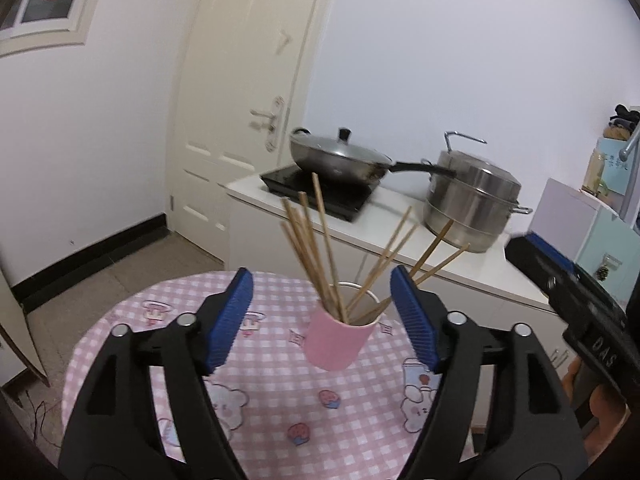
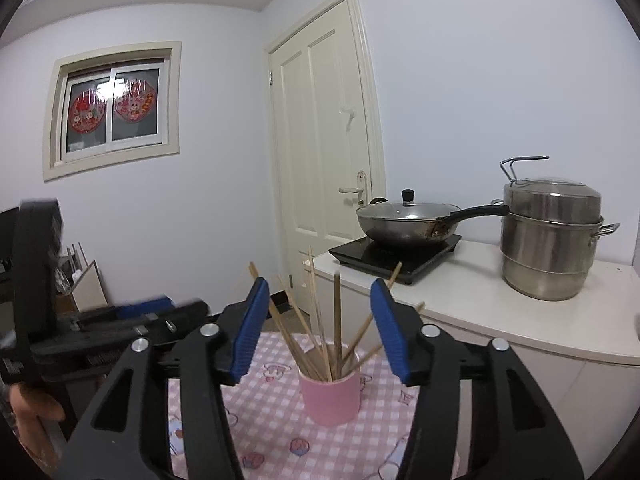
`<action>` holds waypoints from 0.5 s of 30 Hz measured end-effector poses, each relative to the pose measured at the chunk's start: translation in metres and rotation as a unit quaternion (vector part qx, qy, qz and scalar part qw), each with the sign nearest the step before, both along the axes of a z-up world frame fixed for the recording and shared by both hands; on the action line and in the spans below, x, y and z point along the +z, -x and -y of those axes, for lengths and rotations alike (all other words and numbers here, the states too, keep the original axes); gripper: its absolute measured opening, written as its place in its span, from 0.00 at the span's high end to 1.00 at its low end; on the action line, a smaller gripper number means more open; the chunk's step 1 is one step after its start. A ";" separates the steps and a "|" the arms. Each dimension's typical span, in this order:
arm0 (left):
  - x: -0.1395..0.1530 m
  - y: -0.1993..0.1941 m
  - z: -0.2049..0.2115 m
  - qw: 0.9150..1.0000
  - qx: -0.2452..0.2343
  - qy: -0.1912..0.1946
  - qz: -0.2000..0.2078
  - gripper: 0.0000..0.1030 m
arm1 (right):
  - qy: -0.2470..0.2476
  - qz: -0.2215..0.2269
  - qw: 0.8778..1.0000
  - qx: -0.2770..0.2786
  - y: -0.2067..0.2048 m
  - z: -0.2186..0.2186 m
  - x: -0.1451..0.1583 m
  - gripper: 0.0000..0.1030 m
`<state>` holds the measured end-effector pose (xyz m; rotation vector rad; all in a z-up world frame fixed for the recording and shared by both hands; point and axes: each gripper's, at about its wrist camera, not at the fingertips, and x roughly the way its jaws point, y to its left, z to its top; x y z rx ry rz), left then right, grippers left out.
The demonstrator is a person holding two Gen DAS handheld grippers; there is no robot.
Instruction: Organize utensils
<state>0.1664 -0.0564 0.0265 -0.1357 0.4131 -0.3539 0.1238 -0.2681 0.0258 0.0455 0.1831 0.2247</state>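
1. We see a small pink cylindrical cup (image 1: pixel 338 338) standing upright on a round table covered with a pink-and-white checked cloth printed with cartoon figures (image 1: pixel 120 332).
2. A bunch of thin wooden chopsticks (image 1: pixel 316 248) stands in the cup, fanning out in two groups, some leaning left and some leaning right.
3. Our left gripper (image 1: pixel 322 312), black with blue ribbed pads, has its jaws spread wide with nothing between the pads; the cup sits beyond the tips, in line with the gap, and touches neither finger.
4. Our right gripper (image 2: pixel 316 328), of the same make, also has its jaws apart and grips nothing; the cup and sticks show through the gap, ahead of the tips.
5. In the right wrist view the left gripper appears blurred at the left edge, beside the table.
6. Behind the table a white counter (image 2: pixel 520 320) carries a black induction hob (image 2: pixel 396 258) with a lidded steel wok (image 2: pixel 408 220) and a stacked steel steamer pot (image 2: pixel 550 236).
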 end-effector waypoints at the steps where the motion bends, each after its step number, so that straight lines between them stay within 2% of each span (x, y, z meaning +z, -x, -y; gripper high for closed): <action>1: -0.001 0.007 -0.004 1.000 0.008 -0.002 0.005 0.27 | -0.001 0.000 1.000 -0.002 0.005 -0.001 -0.003 0.45; 4: -0.005 0.025 -0.012 1.000 0.019 -0.010 0.016 0.22 | -0.009 0.001 1.000 0.000 0.019 -0.003 -0.012 0.35; 6: -0.009 0.038 -0.016 0.999 0.027 -0.017 0.028 0.17 | -0.012 0.008 1.000 -0.006 0.029 -0.005 -0.016 0.23; 15: -0.013 0.093 -0.034 0.993 0.076 -0.020 0.086 0.09 | -0.006 0.013 1.000 -0.015 0.061 -0.016 -0.033 0.11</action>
